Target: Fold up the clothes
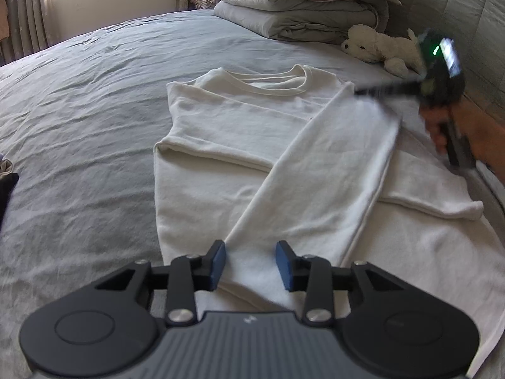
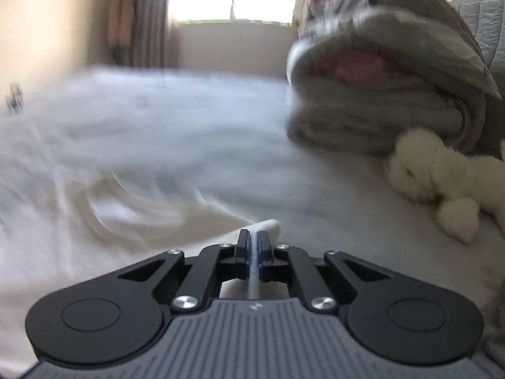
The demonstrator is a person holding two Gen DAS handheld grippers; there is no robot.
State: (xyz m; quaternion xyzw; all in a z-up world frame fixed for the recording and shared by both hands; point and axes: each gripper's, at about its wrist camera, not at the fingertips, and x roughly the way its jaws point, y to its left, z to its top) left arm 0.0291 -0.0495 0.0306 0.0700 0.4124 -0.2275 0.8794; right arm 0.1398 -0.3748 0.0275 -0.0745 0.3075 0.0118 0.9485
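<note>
My right gripper (image 2: 252, 246) has its fingers (image 2: 242, 243) pressed together on a thin white edge of the cream long-sleeved knit sweatshirt (image 1: 240, 145), pinching it near the shoulder at the right of the left wrist view. That pinch looks shallow to me: only a sliver of cloth shows between the pads, so a quick pull could let it slip out and drop the fold crooked. The right wrist view is badly smeared, which suggests fast motion, and speed could drag the whole garment across the wrinkled grey-blue bedsheet (image 1: 82, 101) instead of turning one panel over.

My left gripper (image 1: 251, 260) has its blue-padded fingers (image 1: 217, 263) spread, with the lower hem area lying between them; I cannot tell whether they touch the cloth. If they give no anchoring, the bottom may bunch.

The sweatshirt lies flat in the middle of the bed, ribbed round collar toward the top, one sleeve crossed diagonally over the chest. The fabric looks soft, thick and slightly fuzzy. A fluffy white plush toy (image 1: 378, 47) sits close to my right gripper and could be snagged; the stacked grey quilts (image 1: 296, 9) behind are bulky and rounded.
</note>
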